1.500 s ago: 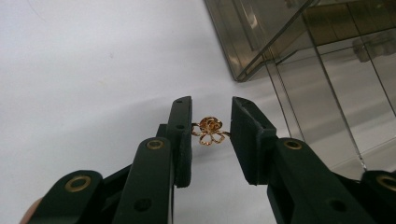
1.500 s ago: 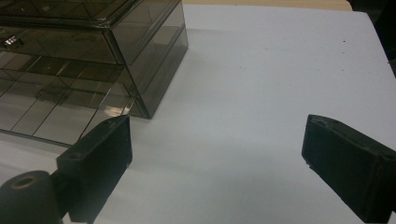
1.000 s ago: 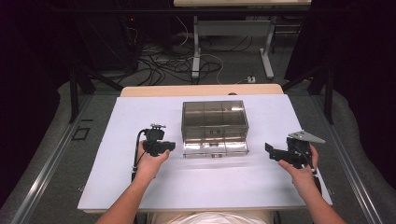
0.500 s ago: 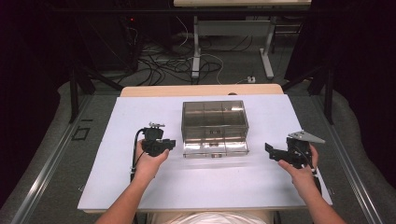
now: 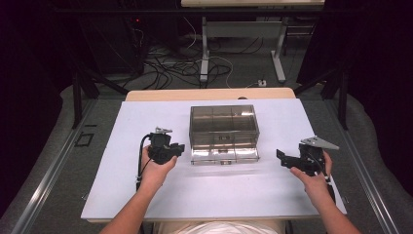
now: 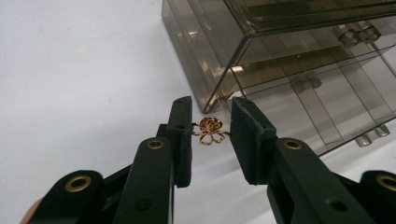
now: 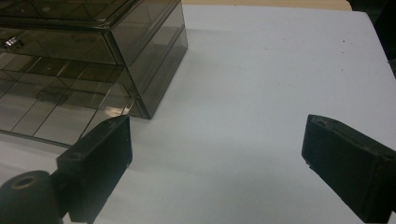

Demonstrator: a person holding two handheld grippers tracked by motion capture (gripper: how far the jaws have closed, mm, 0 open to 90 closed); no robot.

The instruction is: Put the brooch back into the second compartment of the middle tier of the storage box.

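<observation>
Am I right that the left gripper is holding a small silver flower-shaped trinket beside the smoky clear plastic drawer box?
Not quite: the flower-shaped trinket is gold, not silver, as the left gripper view shows. The left gripper does hold it beside the smoky clear plastic drawer box.

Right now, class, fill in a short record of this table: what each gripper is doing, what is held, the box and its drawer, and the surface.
left gripper: shut on the gold flower ornament, beside the box's left front corner
gold flower ornament: small, looped wire petals, pinched between the pads
right gripper: open, nothing between the pads, to the right of the box
smoky clear plastic box: mid-table, divided into compartments
bottom drawer: pulled out toward the person
white table: bears the box
</observation>
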